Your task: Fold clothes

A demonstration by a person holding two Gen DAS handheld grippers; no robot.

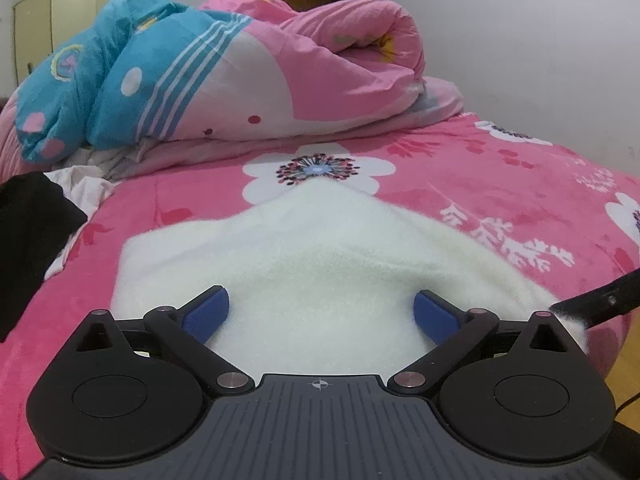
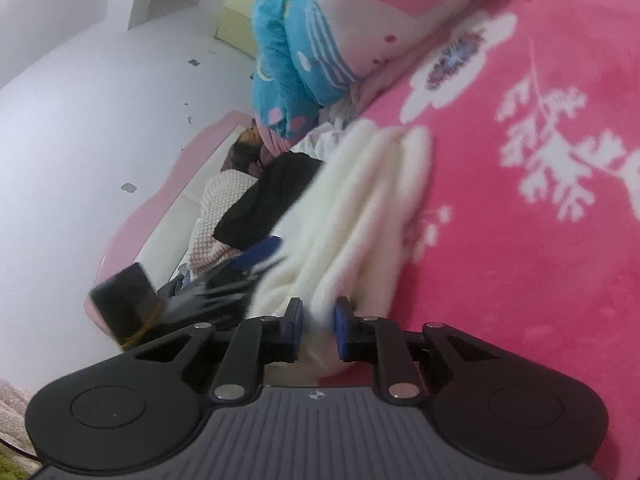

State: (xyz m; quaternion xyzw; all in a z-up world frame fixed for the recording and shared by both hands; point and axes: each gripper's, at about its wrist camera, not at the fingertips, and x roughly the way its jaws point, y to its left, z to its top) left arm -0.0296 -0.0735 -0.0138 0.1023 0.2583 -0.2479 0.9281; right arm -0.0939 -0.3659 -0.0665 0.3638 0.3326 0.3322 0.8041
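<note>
On pink bedspread (image 1: 460,184): white fleece (image 1: 320,264) under splayed left gripper (image 1: 321,312); right gripper (image 2: 316,320) apparently pinching its edge.

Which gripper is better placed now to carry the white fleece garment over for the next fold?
Right. The right gripper already pinches the white fleece garment's edge, while the left gripper is wide open above it, gripping nothing.

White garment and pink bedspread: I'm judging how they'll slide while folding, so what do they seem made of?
The white garment looks like fuzzy fleece or brushed knit: matte, with a soft hairy edge. The pink bedspread looks like short-pile plush, probably polyester flannel, with a velvety surface and a printed flower pattern. Neither fibre can be confirmed by sight.
</note>
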